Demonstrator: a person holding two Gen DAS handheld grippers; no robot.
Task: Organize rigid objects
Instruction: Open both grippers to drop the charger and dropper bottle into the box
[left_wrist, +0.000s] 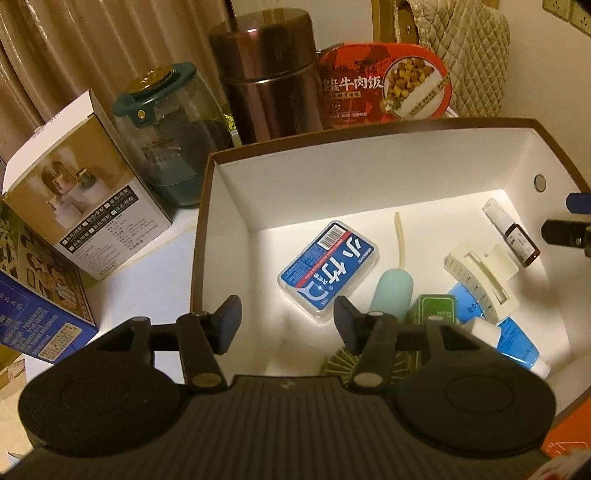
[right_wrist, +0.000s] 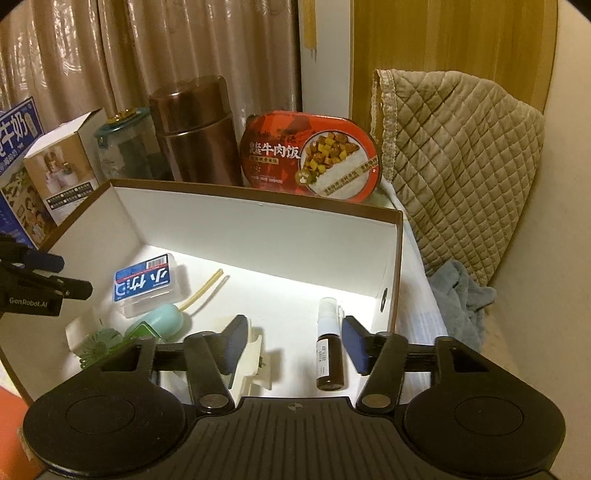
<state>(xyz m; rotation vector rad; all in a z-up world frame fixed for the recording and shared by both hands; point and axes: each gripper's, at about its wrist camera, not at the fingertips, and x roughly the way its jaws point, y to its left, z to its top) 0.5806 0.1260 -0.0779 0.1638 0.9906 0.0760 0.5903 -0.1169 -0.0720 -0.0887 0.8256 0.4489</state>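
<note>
Small brown glass spray bottle w/ white cap lies flat on the floor of the white-lined brown cardboard box, between the right gripper pads but untouched; jaws part-open, empty. Cream plastic hair claw sits just beside its left pad. Left gripper also part-open, empty, over the box's near-left corner, w/ blue-labelled clear plastic case just ahead.

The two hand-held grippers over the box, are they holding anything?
No. The left hand-held gripper is open over the box, gripping nothing. The right hand-held gripper is open too; the small brown spray bottle lies loose between its fingers.
</note>
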